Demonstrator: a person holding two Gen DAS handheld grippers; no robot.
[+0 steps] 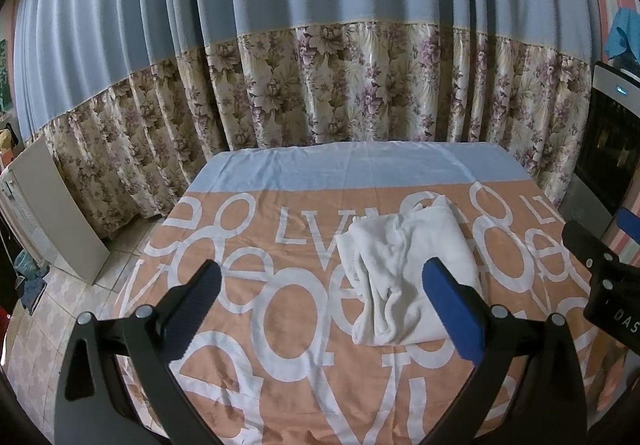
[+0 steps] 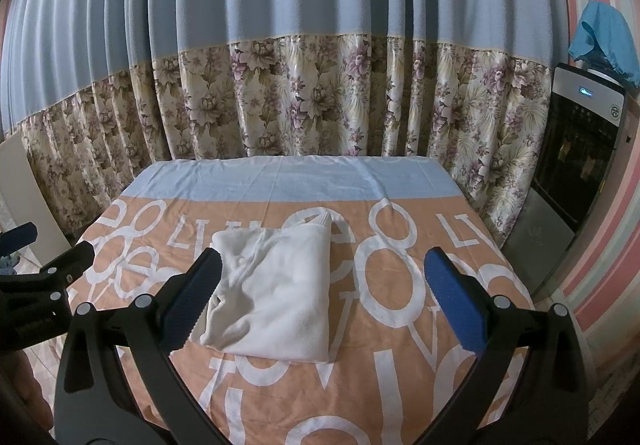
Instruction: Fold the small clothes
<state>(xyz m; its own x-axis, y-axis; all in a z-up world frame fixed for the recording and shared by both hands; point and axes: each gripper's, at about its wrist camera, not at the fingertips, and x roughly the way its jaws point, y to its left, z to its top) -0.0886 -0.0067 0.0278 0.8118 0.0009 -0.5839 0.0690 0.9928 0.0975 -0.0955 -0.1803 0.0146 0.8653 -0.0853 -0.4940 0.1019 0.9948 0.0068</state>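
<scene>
A small white garment (image 1: pixel 404 269) (image 2: pixel 276 293) lies folded into a rough rectangle on the table, which is covered by an orange cloth (image 1: pixel 280 325) (image 2: pixel 400 325) with big white letters. My left gripper (image 1: pixel 322 287) hovers open above the table, with the garment just behind its blue right finger. My right gripper (image 2: pixel 324 277) is open too, held above the garment's right part, nothing between its fingers. Each gripper shows at the edge of the other's view: the right one (image 1: pixel 596 265) and the left one (image 2: pixel 48 257).
A blue and floral curtain (image 1: pixel 320 85) hangs right behind the table's far edge. A dark appliance (image 2: pixel 576 165) with a blue cloth on top stands at the right. A white board (image 1: pixel 52 213) leans on the tiled floor at the left.
</scene>
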